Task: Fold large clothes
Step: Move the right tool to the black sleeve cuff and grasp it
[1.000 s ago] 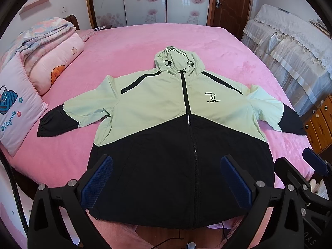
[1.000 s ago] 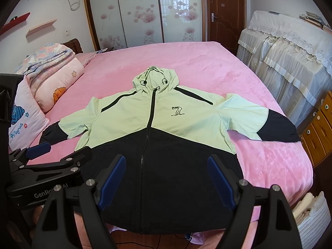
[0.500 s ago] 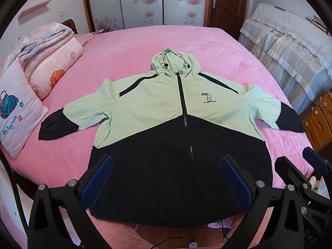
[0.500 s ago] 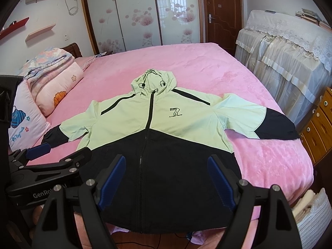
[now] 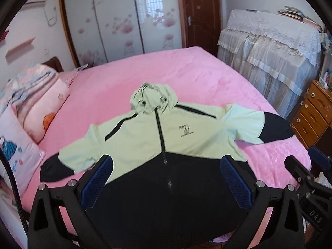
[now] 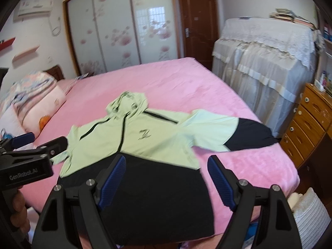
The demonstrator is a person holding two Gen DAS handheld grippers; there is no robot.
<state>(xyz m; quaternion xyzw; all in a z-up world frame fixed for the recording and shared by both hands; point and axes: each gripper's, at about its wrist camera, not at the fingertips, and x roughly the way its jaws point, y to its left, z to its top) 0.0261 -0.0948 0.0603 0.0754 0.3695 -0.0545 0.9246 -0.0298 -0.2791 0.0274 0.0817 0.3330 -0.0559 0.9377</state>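
Two tongs hover over the near edge of the bed (image 5: 186, 72), both spread wide with nothing between the blue pads. The jacket (image 5: 166, 145) lies flat and zipped, front up, on the pink cover — hood toward the far side, sleeves spread to left and right, black hem nearest. Left tongs (image 5: 166, 180) frame the black lower part; right tongs (image 6: 166, 178) point at the same hem, further right. Pillows (image 5: 16, 153) lie at the left — a dresser (image 6: 307, 124) stands at the right.
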